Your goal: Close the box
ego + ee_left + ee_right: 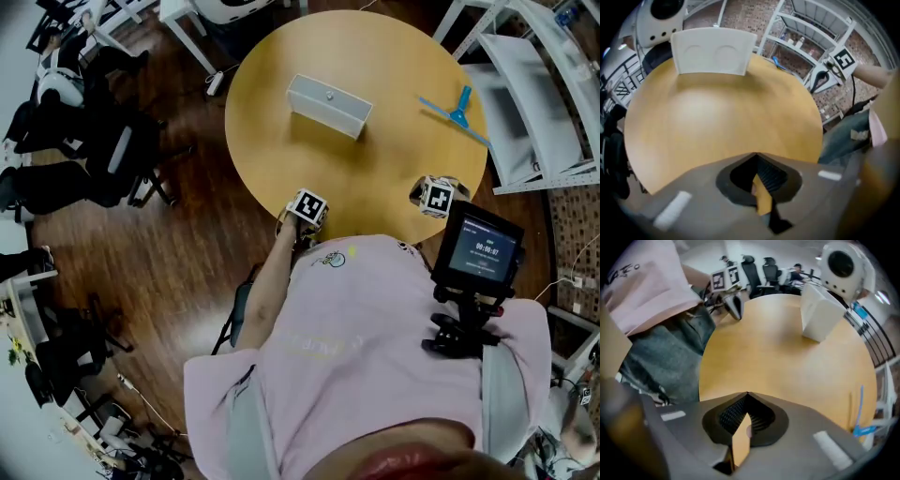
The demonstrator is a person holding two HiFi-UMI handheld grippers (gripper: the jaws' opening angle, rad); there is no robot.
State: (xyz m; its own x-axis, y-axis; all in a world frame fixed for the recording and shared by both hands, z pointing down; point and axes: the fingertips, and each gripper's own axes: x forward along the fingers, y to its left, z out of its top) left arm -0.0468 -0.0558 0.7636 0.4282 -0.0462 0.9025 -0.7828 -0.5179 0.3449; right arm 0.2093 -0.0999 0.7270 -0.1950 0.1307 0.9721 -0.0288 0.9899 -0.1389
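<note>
A white rectangular box [328, 105] stands near the middle of the round wooden table [281, 159]; I cannot tell how its lid stands. In the left gripper view the box [713, 52] is at the table's far side, and in the right gripper view the box [821, 315] is far right. My left gripper [756, 154], marker cube [307, 207], hovers at the table's near edge, jaws shut with nothing between them. My right gripper [747, 393], marker cube [434, 197], hovers at the near right edge, also shut and empty. Both are well short of the box.
A blue flat tool [457, 114] lies on the table right of the box. White shelving [539, 112] stands at the right. Black office chairs [84, 159] crowd the wooden floor on the left. A small screen [478, 251] hangs on the person's chest.
</note>
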